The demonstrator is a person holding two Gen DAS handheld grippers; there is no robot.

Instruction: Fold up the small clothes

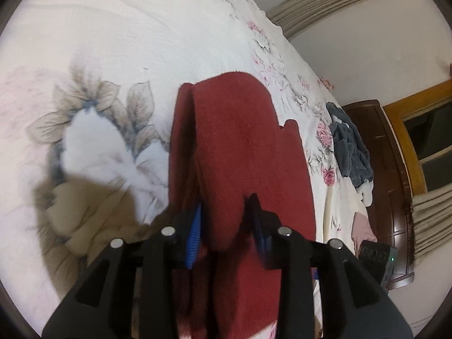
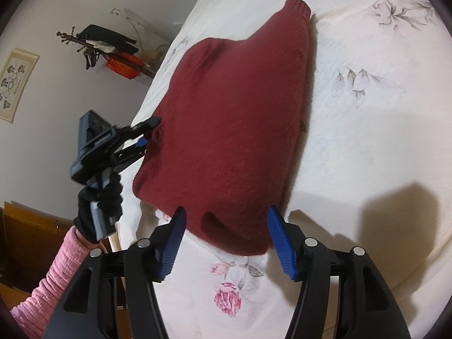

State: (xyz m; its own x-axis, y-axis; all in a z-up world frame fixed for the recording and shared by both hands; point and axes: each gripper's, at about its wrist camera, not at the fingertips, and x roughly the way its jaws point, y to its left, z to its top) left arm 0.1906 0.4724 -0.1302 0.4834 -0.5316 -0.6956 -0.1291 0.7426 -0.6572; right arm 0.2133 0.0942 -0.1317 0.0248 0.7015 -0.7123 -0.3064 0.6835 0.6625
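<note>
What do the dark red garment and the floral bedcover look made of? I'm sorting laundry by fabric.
The dark red garment looks like a soft wool or acrylic knit: matte, fuzzy nap, ribbed cuff at the sleeve end. The white floral bedcover looks like woven cotton or a blend, matte with printed flowers and a fine quilted-looking texture. Exact fibre cannot be told from the pictures.

we are in a home bedroom: a bed with a white floral bedspread (image 1: 169, 28) fills both views, pleated curtains (image 1: 325, 0) hang by a wood-framed window (image 1: 418, 130), and a coat rack (image 2: 93, 45) stands by the wall beside a framed picture (image 2: 14, 84).
</note>
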